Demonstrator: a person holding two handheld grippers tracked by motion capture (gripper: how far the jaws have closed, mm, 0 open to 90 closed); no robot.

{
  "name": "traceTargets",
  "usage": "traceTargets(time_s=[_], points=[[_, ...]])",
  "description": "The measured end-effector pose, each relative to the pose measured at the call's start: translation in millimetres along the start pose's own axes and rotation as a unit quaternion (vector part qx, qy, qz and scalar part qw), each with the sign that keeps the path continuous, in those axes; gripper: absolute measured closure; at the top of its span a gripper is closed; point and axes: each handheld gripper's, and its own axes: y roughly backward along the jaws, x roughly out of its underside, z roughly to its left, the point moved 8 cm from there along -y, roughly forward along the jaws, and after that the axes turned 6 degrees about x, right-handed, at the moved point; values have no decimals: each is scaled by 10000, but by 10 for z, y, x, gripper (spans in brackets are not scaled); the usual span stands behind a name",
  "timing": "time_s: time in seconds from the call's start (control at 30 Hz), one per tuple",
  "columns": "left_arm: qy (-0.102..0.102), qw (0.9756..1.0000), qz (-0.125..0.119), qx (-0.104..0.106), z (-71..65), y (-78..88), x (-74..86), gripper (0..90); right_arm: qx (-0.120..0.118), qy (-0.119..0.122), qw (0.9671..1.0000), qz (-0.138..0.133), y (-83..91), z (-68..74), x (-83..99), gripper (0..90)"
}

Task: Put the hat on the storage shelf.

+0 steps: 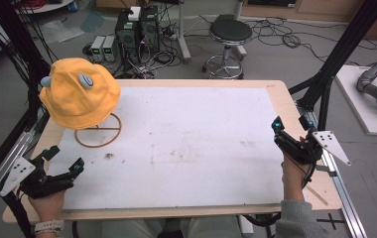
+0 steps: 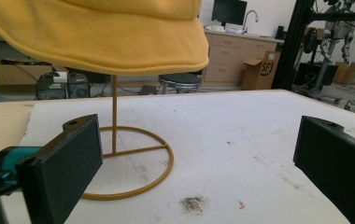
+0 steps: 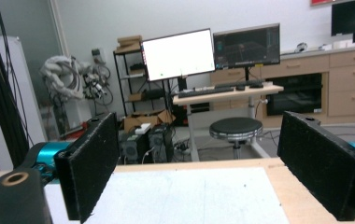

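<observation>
Your left hand-held gripper and right hand-held gripper: both wide open, empty, at the tabletop corners. Yellow hat on wire stand, far-left; middle clear.

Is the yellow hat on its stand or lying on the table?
On its stand: the yellow hat sits atop the wire stand, above the table.

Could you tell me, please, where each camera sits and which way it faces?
High view: above the person's side, looking forward and down on the table; both forearms, left gripper and right gripper show.
Left gripper view: low over the table, facing the yellow hat on its wire stand, between its open jaws.
Right gripper view: at the table's edge, facing the stool and monitors beyond.
Shared: hat, stand and stool appear in both the high and left gripper views.
</observation>
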Motion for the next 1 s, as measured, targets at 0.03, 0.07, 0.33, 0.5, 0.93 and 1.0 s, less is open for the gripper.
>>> traceTargets(time_s=[0.03,0.07,0.33,0.5,0.93,1.0], points=[[-8,10000,-1,-2,-3,2,-2,17,-5,23,10000,19,-7,8,14,129],[-7,10000,-12,0,-7,2,-5,17,-26,64,10000,38,-14,17,28,129],[-28,10000,12,-28,2,-1,6,17,-22,62,9999,123,-39,5,85,129],[-19,10000,43,-53,18,6,17,17,2,55,9998,212,-50,-20,140,129],[-44,10000,33,-29,12,-2,3,17,66,40,9997,241,-47,-50,168,129],[-37,10000,33,-24,13,-3,5,17,85,50,9996,254,-47,-57,172,129]])
